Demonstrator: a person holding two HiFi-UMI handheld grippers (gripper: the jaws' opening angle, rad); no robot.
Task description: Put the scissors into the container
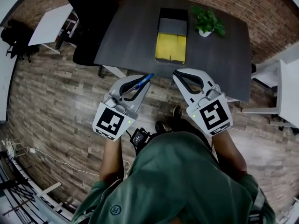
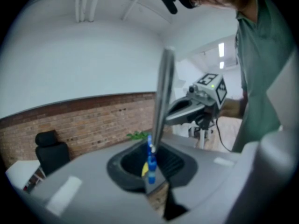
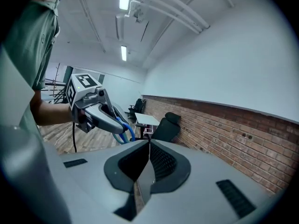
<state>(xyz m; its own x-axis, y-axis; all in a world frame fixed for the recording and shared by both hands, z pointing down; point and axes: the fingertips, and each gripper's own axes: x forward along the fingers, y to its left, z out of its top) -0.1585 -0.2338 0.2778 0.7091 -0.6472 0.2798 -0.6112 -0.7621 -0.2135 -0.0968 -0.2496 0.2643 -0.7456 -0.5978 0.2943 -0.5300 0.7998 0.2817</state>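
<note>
My left gripper (image 1: 141, 81) is shut on the blue-handled scissors (image 1: 144, 80) and holds them in the air just short of the table's near edge. In the left gripper view the blue handle (image 2: 151, 161) sits between the pads, and the grey blades (image 2: 162, 92) point up and away. My right gripper (image 1: 181, 76) hovers beside it, shut on nothing; its pads (image 3: 148, 164) meet. The container (image 1: 170, 47), yellow inside with a dark part behind it, lies on the dark table (image 1: 135, 31) ahead of both grippers. From the right gripper view I see the left gripper (image 3: 93, 107) with the scissors' blue loops (image 3: 122, 127).
A potted green plant (image 1: 208, 22) stands on the table right of the container. A black office chair (image 1: 86, 13) is at the table's left end, with white desks at the far left (image 1: 49, 24) and right (image 1: 287, 92). Below the grippers is wooden floor.
</note>
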